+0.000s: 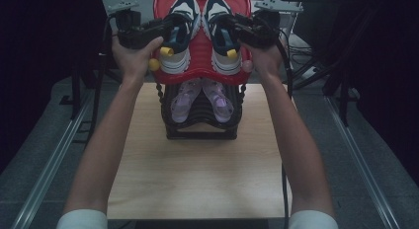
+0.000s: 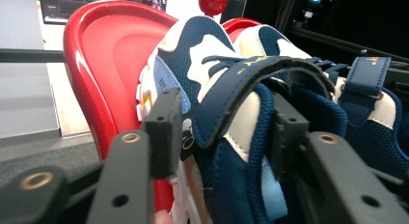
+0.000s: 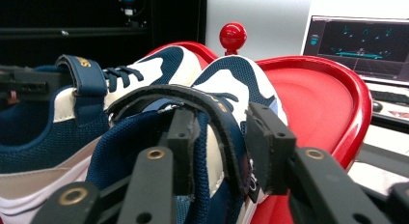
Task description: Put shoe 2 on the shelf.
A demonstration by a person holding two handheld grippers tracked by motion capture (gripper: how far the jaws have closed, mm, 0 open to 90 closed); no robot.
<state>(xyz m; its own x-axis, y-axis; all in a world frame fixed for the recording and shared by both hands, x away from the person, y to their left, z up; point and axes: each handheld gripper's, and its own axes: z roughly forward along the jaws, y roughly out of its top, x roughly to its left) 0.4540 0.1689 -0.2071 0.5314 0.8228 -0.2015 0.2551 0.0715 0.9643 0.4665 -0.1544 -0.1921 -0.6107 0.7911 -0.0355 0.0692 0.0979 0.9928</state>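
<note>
A pair of navy-and-white sneakers stands on the red top tray of a shoe rack, toes pointing away. My left gripper straddles the outer side wall and strap of the left sneaker. In the left gripper view the gripper has one pad outside the left sneaker and one inside, jaws open with no clear squeeze. My right gripper straddles the right sneaker the same way. In the right gripper view, the strap of the right sneaker passes between the open jaws of that gripper.
Below the red tray, a black tier carries a pair of lilac sandals. The rack stands at the far end of a wooden table. A red ball knob tops the rack. A lit monitor sits behind it.
</note>
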